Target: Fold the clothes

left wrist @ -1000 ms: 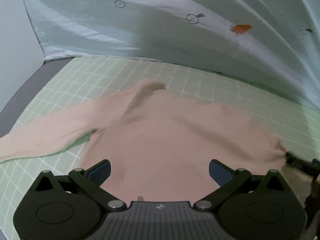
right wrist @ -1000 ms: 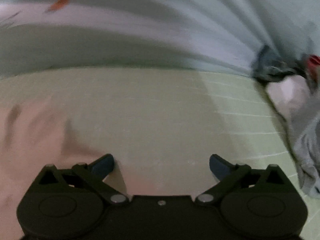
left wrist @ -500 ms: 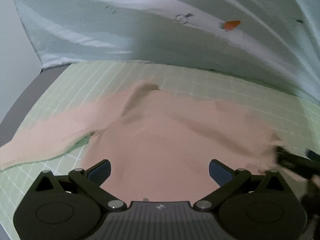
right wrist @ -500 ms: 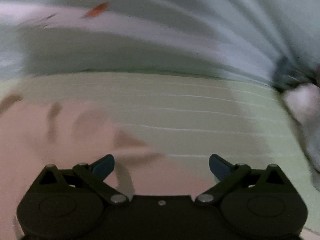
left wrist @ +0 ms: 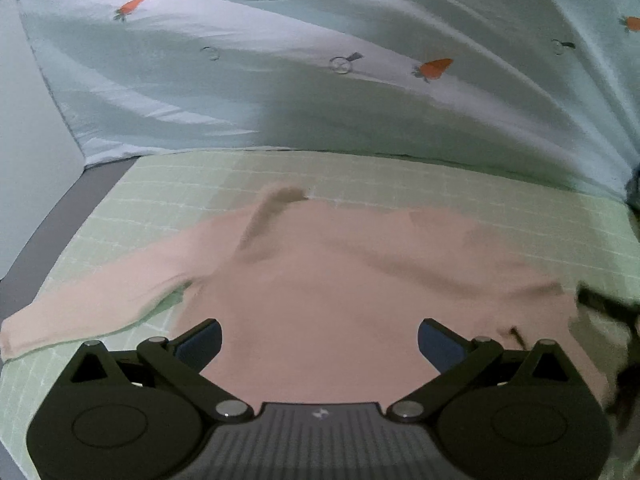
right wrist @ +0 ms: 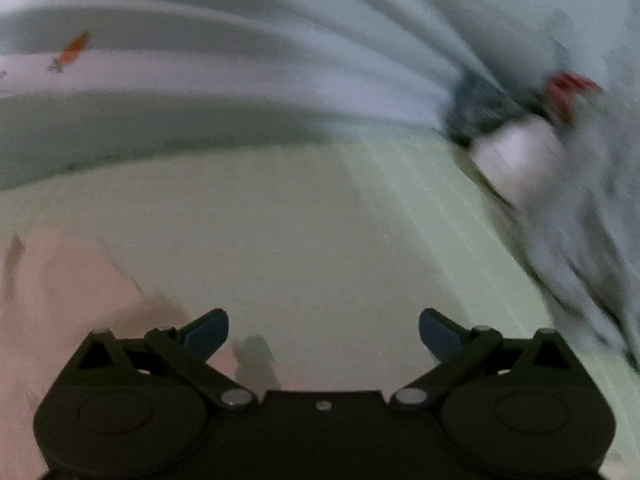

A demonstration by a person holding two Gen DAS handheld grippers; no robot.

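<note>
A pink long-sleeved top [left wrist: 340,272] lies spread on a pale green gridded mat [left wrist: 460,188], one sleeve [left wrist: 92,300] stretched to the left. My left gripper [left wrist: 319,340] hovers open over the top's near edge, nothing between its blue pads. In the right wrist view the same pink top [right wrist: 60,300] fills the lower left, and my right gripper [right wrist: 323,334] stands open beside its edge, over the green mat [right wrist: 320,220]. The right gripper's dark tip [left wrist: 600,304] shows at the right edge of the left wrist view. The right view is motion-blurred.
A pale blue sheet with carrot prints [left wrist: 320,60] hangs as a backdrop behind the mat. A heap of other clothes [right wrist: 560,168], grey, white and dark blue, lies at the mat's right side. The mat's left edge meets a grey surface [left wrist: 48,232].
The right gripper has swung rightward, so the pink top slid left in its view and the clothes heap came back. The left view tilted up slightly; the top lies as before.
</note>
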